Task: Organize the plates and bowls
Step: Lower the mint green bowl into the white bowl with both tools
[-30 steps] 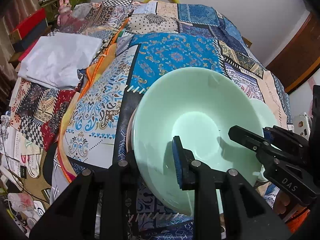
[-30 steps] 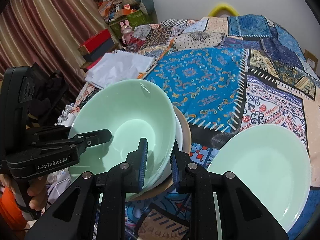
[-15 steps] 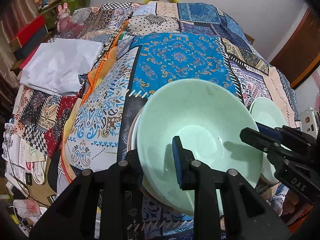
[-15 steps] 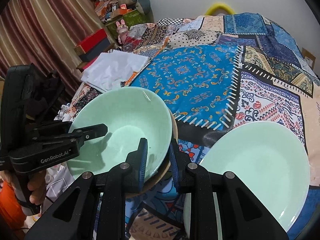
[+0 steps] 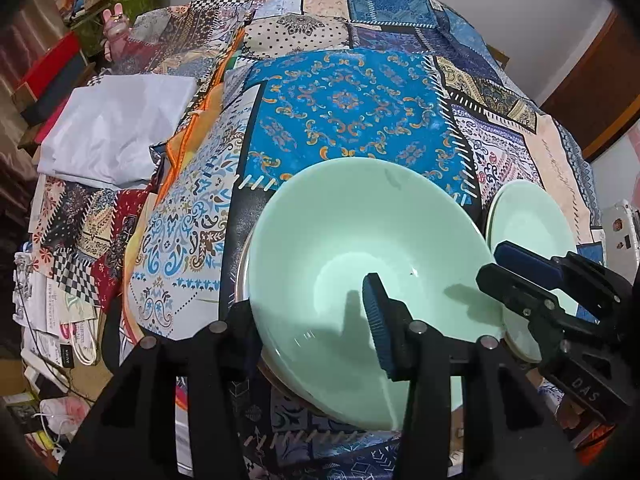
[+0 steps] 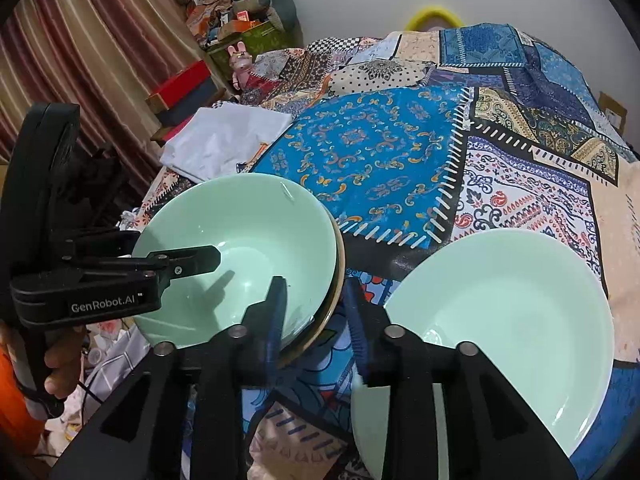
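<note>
A: Why does the green bowl (image 6: 240, 252) sit where it does?

B: It rests nested on a stack of other dishes, a tan rim showing under it, on the patchwork cloth (image 5: 352, 100) of what looks like a bed. I judge that stacking is the point: like with like.

A: And the green plate (image 6: 508, 320)?

B: Just beside the stack, on the right, another rim peeping from under it.

A: The claws?

B: The left claw (image 5: 308, 320) straddles the bowl's near rim, its jaws just parted and the pads off it. The right claw (image 6: 316, 316) has just been opening too; the stack's edge lies between its pads, gripped by neither.

A: Any writing?

B: "GenRobot.AI" on the left one's side, "DAS" on the right one's.
</note>
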Motion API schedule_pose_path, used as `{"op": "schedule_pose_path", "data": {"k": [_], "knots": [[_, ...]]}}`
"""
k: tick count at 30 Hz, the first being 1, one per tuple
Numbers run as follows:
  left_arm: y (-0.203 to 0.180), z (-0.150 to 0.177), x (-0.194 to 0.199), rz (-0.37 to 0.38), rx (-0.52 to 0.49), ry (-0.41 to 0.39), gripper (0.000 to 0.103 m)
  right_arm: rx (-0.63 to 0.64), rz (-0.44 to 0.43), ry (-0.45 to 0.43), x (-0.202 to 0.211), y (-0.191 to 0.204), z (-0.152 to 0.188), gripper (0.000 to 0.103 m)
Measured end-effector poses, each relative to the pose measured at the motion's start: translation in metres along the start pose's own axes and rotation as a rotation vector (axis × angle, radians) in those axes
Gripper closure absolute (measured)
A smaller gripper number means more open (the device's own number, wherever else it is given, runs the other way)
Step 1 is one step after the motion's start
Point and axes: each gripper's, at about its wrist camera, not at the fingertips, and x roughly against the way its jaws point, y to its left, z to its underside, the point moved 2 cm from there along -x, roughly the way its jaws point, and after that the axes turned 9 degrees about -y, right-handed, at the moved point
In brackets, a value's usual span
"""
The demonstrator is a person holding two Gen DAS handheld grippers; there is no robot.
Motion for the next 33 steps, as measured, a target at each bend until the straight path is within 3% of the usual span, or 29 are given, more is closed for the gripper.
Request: {"op": "schedule_pose_path", "data": {"k": [7, 12, 15, 24, 33], "knots": [[0.003, 0.000, 0.013, -0.015, 0.008, -0.030, 0.058, -0.018, -0.003, -0.019, 0.008, -0.005, 0.001, 0.069], [0.014, 0.002, 0.028, -0.060, -0.010, -0.094, 0.057, -0.012, -0.003, -0.019, 0.010, -0.004, 0.001, 0.066], [0.025, 0.006, 0.031, -0.031, 0.024, -0.089, 0.055, -0.013, 0.002, -0.023, 0.009, -0.003, 0.000, 0.061], [0.045, 0.028, 0.012, 0.048, 0.083, -0.026, 0.055, -0.010, -0.001, 0.028, -0.011, 0.000, 0.005, 0.060], [0.042, 0.034, -0.007, 0.131, 0.095, 0.008, 0.054, -0.010, -0.023, 0.074, -0.031, 0.009, 0.009, 0.060]]}}
